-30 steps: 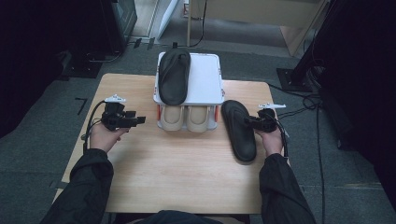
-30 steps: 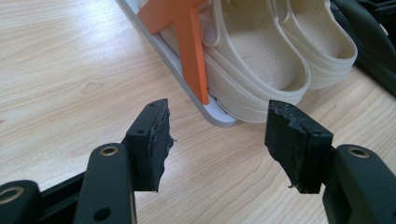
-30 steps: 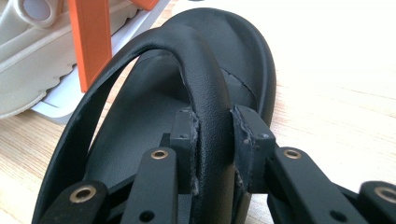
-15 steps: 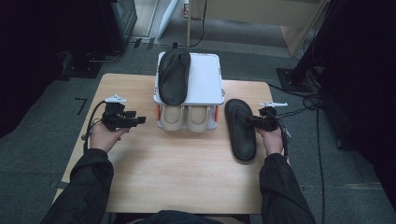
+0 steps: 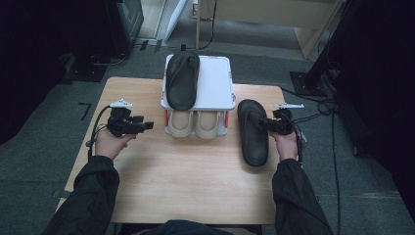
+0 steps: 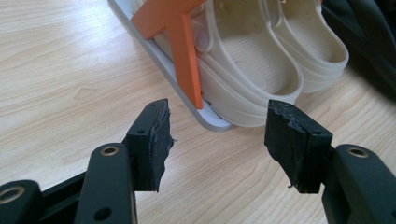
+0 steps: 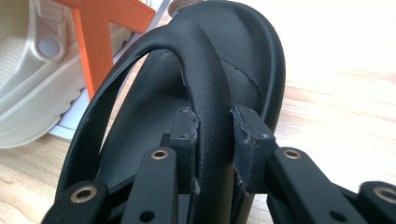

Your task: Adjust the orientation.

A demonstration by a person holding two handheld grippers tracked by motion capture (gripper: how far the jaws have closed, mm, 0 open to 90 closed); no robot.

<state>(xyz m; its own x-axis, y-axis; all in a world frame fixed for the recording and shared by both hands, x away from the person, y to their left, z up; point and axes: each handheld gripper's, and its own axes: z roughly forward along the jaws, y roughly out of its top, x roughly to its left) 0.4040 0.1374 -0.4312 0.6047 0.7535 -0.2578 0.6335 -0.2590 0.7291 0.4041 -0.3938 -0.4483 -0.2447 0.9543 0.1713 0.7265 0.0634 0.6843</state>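
**Loose sandal lies lengthwise at the rack's 3 o'clock**

The right gripper [image 5: 272, 125] is clamped on the strap of the black sandal [image 5: 252, 133], which rests on the table [image 5: 147, 186] running 12 to 6, just beside the shoe rack [image 5: 218, 90]. Its mate [image 5: 182, 81] lies on the rack's top, at 10 o'clock. The left gripper [image 5: 147, 125], jaws apart and empty, hovers at the rack's 9 o'clock.

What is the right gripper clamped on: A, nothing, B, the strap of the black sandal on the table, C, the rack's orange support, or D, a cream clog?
B: in the right gripper view the right gripper pinches the black sandal's strap between its pads.
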